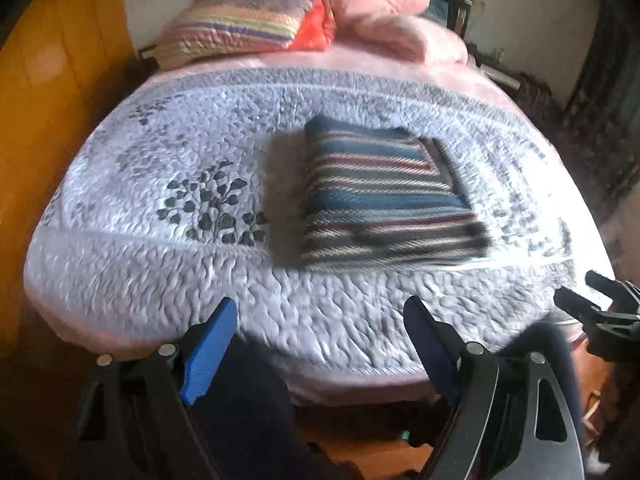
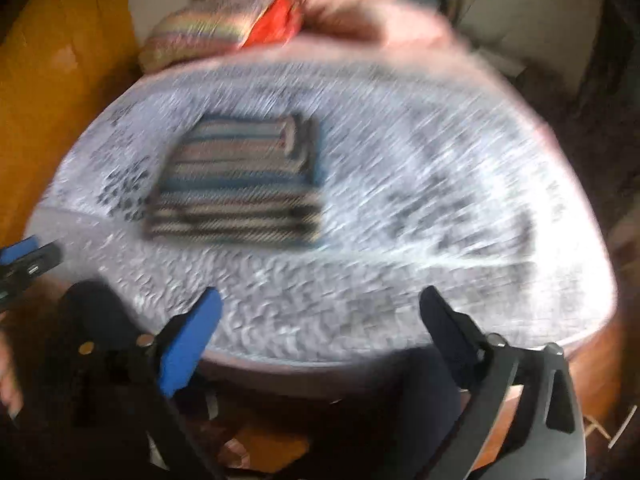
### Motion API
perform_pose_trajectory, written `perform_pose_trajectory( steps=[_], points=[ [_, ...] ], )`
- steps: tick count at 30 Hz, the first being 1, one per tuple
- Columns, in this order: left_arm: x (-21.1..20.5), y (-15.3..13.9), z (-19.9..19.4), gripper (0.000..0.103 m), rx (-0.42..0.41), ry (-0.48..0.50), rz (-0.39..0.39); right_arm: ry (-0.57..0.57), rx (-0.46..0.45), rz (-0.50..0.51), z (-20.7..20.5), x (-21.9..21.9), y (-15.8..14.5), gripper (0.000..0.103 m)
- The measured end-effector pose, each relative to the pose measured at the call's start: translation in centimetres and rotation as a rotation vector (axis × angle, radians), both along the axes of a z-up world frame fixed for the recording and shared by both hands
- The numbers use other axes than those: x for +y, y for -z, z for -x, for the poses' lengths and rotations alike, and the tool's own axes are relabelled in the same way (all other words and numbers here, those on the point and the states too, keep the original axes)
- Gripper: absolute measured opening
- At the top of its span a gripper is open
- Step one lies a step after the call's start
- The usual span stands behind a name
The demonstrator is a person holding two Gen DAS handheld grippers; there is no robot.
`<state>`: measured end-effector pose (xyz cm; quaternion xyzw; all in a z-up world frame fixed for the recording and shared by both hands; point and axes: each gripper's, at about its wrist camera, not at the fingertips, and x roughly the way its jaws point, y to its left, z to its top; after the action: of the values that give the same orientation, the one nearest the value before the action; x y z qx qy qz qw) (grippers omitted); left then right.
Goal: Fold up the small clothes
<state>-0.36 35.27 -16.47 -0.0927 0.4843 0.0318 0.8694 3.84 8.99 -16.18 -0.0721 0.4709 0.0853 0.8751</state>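
A striped garment [image 1: 384,196], blue, cream and maroon, lies folded into a rectangle on the quilted bed; the blurred right wrist view shows the same striped garment [image 2: 240,192] left of centre. My left gripper [image 1: 320,316] hangs open over the bed's near edge, well short of the garment, with nothing between its fingers. My right gripper [image 2: 320,308] is open and empty too, back at the near edge. In the left wrist view the right gripper [image 1: 588,296] pokes in at the right side. The left gripper's blue tip [image 2: 24,252] shows at the left edge of the right wrist view.
The bed carries a pale lilac quilt [image 1: 160,256] with dark leaf prints. A striped pillow [image 1: 236,28] and pink pillows [image 1: 384,12] are piled at the headboard. An orange wall [image 1: 48,88] runs along the left. Dark trousers [image 1: 248,408] and wooden floor show below the grippers.
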Motion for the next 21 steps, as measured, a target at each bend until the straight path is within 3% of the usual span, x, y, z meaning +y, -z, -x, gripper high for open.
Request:
perform_pose_trajectory(
  steps=[4, 7, 10, 14, 21],
  points=[
    [-1.4, -3.4, 3.2, 0.086, -0.042, -0.019, -0.04, -0.008, -0.09, -0.113, 3.5, -0.8, -5.6, 0.1],
    [-2.2, -5.7, 4.6, 0.086, -0.045, -0.001, -0.052, -0.026, -0.115, -0.102, 5.0, -0.6, -8.6, 0.1],
    [-2.6, -8.3, 6.4, 0.085, -0.065, -0.01, -0.063, -0.031, -0.1, -0.069, 5.8, 0.0, -10.1, 0.1],
    [-3.6, -10.1, 8.1, 0.085, -0.071, -0.017, -0.142, -0.033, -0.136, 0.002, 8.1, 1.1, -11.7, 0.1],
    [-3.3, -11.1, 9.3, 0.085, -0.084, 0.007, -0.093, -0.032, -0.155, -0.005, 9.5, 1.8, -12.5, 0.1]
  ],
)
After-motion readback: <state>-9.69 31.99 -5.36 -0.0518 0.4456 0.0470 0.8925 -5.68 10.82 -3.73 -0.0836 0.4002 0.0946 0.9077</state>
